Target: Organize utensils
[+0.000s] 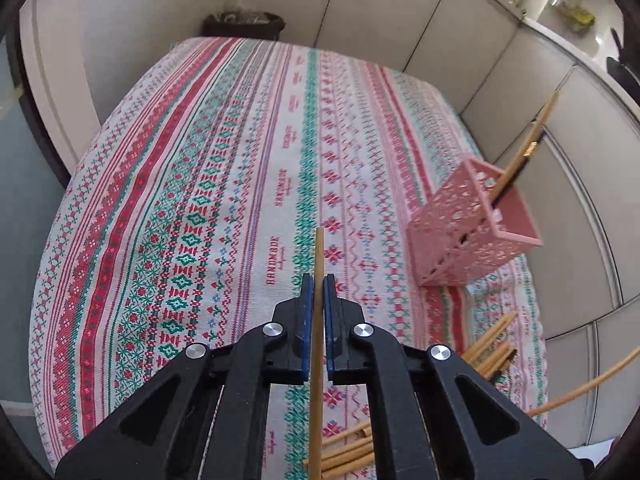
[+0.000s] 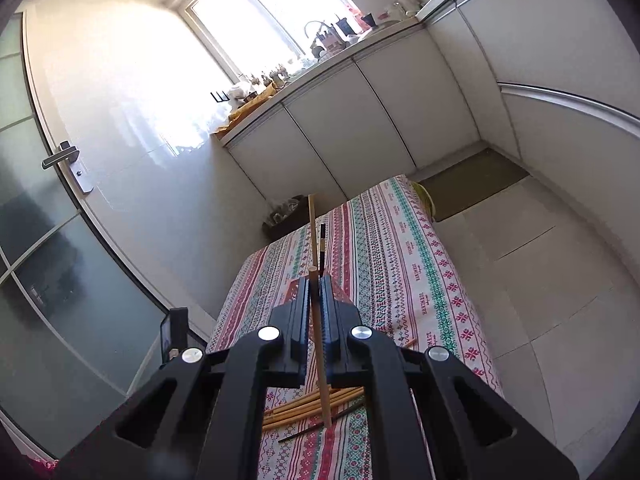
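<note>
- Table, under a striped patterned tablecloth point(image 1: 240, 168) in red, green and white; white cabinet doors point(image 1: 400, 12) stand behind it.
- Pink perforated holder point(image 1: 468, 232), square, stands on the cloth toward the right edge in the left wrist view. Two chopsticks in holder point(image 1: 528, 148), one pale and one dark, lean up and to the right out of its open top.
- Loose chopstick pile point(image 1: 490, 348) lies flat on the cloth, nearer the camera than the holder and apart from it. Mostly bamboo-coloured, at least one dark stick among them. Same pile shows below the right gripper's fingers in the right wrist view.
- Left gripper point(image 1: 319, 280): jaws closed on one bamboo chopstick point(image 1: 319, 252), which runs along the gap and sticks out past the fingertips.
- Right gripper point(image 2: 315, 280): jaws closed on another pale chopstick point(image 2: 320, 360), its lower end pointing at the pile.
</note>
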Available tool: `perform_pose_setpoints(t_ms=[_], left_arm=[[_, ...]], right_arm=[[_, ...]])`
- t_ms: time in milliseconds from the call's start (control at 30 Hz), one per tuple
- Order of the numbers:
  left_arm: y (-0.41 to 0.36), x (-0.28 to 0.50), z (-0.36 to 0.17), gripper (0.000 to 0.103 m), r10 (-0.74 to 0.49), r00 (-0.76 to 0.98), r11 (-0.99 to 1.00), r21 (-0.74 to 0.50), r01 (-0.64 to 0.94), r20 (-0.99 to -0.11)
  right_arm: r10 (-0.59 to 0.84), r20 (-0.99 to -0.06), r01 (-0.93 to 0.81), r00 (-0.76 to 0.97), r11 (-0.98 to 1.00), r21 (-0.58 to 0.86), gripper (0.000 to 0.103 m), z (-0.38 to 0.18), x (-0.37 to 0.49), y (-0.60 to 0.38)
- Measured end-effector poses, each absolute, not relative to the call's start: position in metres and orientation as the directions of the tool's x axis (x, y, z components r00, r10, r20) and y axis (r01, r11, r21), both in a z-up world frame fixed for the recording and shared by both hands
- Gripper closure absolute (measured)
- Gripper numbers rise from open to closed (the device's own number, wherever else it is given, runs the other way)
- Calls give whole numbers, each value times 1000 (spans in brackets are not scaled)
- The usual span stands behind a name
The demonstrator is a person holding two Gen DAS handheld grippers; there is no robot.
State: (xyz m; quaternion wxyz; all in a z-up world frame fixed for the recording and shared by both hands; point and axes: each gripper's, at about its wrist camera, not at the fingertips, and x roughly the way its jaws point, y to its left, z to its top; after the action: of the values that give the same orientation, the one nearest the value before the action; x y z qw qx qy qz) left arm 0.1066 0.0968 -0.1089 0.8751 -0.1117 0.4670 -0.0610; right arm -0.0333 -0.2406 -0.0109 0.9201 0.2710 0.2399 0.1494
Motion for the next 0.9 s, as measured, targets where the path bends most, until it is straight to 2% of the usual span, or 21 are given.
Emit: perform_pose_setpoints(t_ms=[233,533,700,900], left_arm=[[75,41,-35,99,-302,706,947,-286,145,-641],[24,51,75,99,-371,846,922,-264,284,-384],[7,70,109,99,-366,871,925,-236,299,-328],[4,82,125,99,-349,886,932,-215,294,-304]], right_arm=[[412,-356,-166,839,816,554,97,-7,-36,-232],[398,-366,-150,841,822,549,97,-10,-36,-235],[415,-349,-163,840,807,567,97,-4,-37,-239],[434,-278,-194,857,771,607,97,25,-39,-246]])
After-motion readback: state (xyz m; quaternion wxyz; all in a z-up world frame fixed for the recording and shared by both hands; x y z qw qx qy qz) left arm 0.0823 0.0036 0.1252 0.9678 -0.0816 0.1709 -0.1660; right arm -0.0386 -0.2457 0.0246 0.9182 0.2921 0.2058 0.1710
